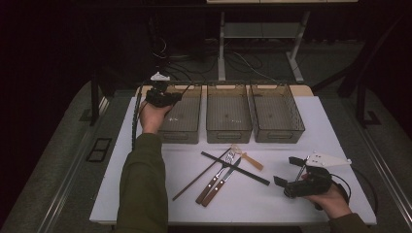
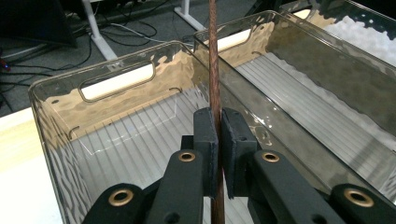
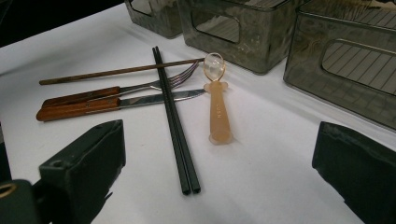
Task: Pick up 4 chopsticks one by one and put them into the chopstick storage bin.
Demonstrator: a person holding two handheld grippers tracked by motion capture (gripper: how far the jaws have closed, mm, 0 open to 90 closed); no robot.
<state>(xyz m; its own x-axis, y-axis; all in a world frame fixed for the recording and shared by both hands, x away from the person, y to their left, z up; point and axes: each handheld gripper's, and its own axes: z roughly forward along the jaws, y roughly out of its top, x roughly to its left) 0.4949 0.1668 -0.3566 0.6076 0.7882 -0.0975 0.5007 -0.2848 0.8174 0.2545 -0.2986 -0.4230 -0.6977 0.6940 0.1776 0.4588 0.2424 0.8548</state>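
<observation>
My left gripper [image 2: 218, 122] is shut on a thin brown chopstick [image 2: 214, 56], which stands upright between its jaws over the left clear bin [image 2: 116, 81]. From above, that gripper [image 1: 173, 97] hovers at the bin's [image 1: 177, 135] near left corner. My right gripper [image 1: 285, 171] rests low at the table's right with its jaws wide open and nothing in them. Ahead of it [image 3: 219, 140] lie a pair of black chopsticks [image 3: 173, 116], a second brown chopstick [image 3: 116, 72], a wooden-handled fork [image 3: 121, 91] and knife [image 3: 116, 103], and a small translucent spoon [image 3: 217, 102].
Three clear bins stand in a row at the back of the white table [image 1: 145, 194]; the middle bin [image 1: 228, 136] and the right bin [image 1: 278, 136] hold nothing I can make out. The cutlery [image 1: 218, 177] lies mid-table. Desk legs and cables sit beyond the far edge.
</observation>
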